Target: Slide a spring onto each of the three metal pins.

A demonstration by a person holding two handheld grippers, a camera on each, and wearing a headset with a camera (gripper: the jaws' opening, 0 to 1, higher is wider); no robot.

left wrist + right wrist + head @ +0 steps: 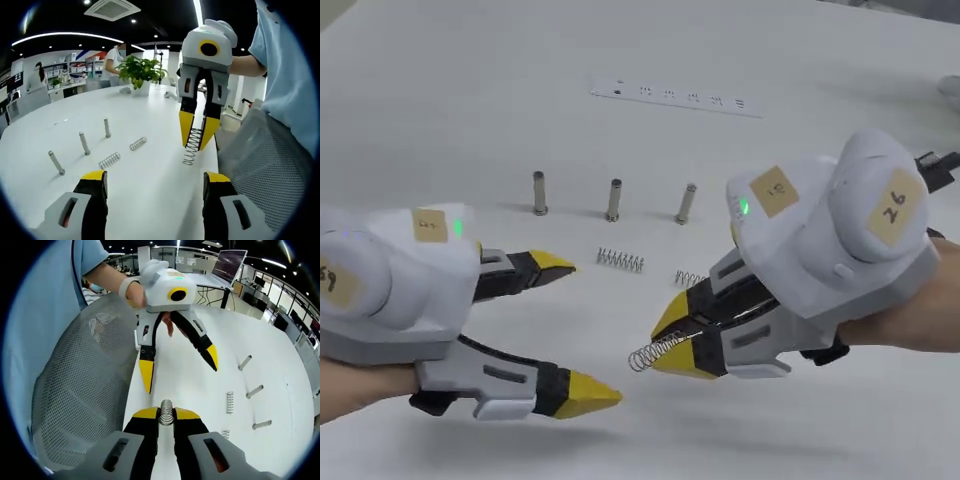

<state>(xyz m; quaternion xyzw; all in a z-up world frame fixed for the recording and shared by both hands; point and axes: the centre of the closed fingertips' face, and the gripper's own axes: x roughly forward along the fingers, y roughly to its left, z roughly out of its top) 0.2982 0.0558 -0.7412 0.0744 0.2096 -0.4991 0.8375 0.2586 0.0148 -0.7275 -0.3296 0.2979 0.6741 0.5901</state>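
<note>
R side: right gripper (675, 340) was clamped on one spring (652, 352), carried above the table (440, 80), well short of the pins. Grip was on the back coils only. The rest stuck out past the tips toward the left gripper (570, 330). Left jaws were wide apart w/ nothing in them, hovering near the spring's free end.

Left pin (539, 193), middle pin (614, 200) and right pin (686, 203) stood upright in a row, all bare, so prob 0 of 3 done. First loose spring (620, 261) lay flat in front of the middle pin. Second loose spring (688, 278) lay near the right pin, partly hidden behind the R gripper.

Risks as I saw them:
- Free end was unsupported. If it wobbled on approach, the open coil could land on a pin's top edge, not over it, and buckle.
- Spring axis ran along the jaws, not vertical. It needed a wrist turn first, else it would hit the pin side-on.
- Thin coil in hard tips: too much squeeze could kink it, too little and it could shoot out.
- Couldn't tell if the pins were fixed. A sideways nudge might tip one.
- A low pass could sweep the loose springs away.
- R gripper body blocked the head view near the right pin, so aligning there would be half blind.
</note>
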